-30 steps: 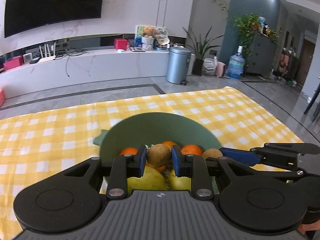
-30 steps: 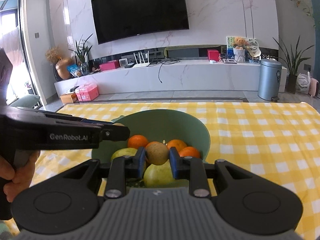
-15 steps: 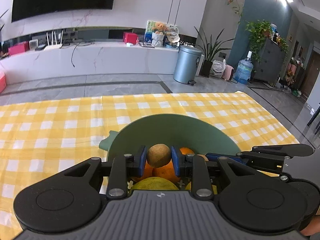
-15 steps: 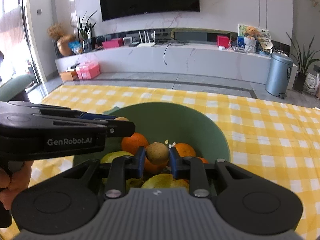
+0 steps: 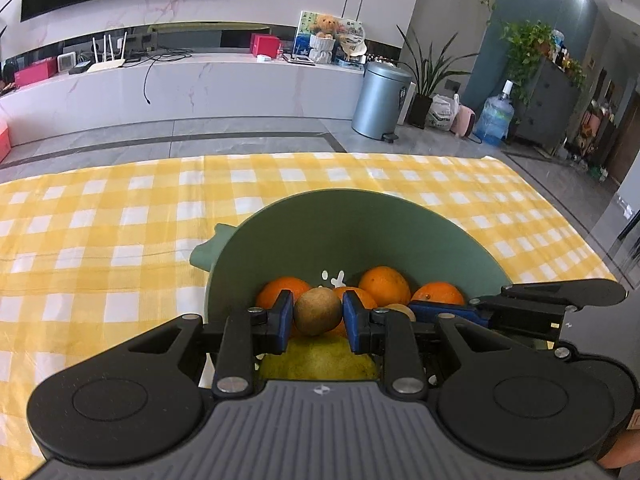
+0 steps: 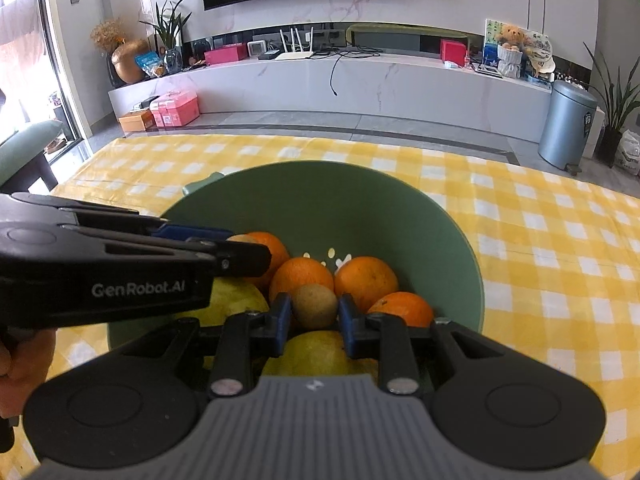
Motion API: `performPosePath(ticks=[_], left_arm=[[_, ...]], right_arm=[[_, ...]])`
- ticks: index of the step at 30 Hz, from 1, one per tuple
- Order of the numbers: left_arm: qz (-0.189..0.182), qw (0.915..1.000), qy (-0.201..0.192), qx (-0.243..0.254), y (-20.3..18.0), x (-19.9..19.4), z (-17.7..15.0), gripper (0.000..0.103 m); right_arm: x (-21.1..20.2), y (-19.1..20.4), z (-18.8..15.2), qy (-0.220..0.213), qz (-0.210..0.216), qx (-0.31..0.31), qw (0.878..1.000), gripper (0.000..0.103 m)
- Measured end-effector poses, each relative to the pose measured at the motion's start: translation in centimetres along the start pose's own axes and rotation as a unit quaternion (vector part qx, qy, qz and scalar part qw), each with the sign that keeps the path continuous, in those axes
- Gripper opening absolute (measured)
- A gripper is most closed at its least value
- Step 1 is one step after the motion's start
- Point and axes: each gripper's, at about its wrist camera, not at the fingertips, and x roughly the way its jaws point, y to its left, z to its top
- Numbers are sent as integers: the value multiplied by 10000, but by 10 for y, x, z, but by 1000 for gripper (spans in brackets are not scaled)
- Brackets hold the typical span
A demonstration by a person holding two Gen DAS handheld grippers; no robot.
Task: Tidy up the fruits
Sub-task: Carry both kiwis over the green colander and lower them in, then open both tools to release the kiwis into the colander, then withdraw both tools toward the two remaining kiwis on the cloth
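A green bowl (image 5: 304, 236) (image 6: 400, 200) stands on the yellow checked tablecloth and holds several oranges (image 5: 384, 284) (image 6: 366, 276) and yellow-green fruits (image 5: 320, 360) (image 6: 312, 354). My left gripper (image 5: 318, 314) is shut on a small brown round fruit (image 5: 318, 311) just above the fruit pile. My right gripper (image 6: 313, 308) is shut on a second brown round fruit (image 6: 314, 306), also over the pile. Each gripper shows in the other's view, the right one (image 5: 452, 312) beside my left, the left one (image 6: 224, 248) beside my right.
The checked tablecloth (image 5: 100, 248) (image 6: 560, 248) spreads around the bowl. Beyond the table's far edge are a grey floor, a white TV bench (image 6: 360, 80), a metal bin (image 5: 384, 104) and plants.
Both grippers have tipped down and sunk toward the fruit pile inside the bowl, each still gripping its brown fruit. More of the oranges shows now.
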Motion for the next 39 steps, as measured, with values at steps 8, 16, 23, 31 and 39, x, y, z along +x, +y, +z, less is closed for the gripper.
performPosePath(ticks=[8, 16, 23, 31, 39], left_arm=[[60, 9999, 18, 86, -3, 0, 0, 30], [-45, 9999, -125, 2, -4, -10, 4, 57], [-48, 9986, -527, 85, -12, -33, 6, 65], [1, 9964, -836, 157, -21, -62, 1, 66], [76, 9956, -883, 319, -31, -84, -10, 67]], right_arm=[[0, 0, 1, 18, -37, 1, 10000, 24], [-8, 6, 3, -111, -127, -115, 9998, 44], [-33, 9, 2, -563, -308, -108, 9979, 70], [-72, 14, -10, -1123, -574, -55, 9920, 74], [-112, 20, -38, -1546, -776, 152, 9848, 74]])
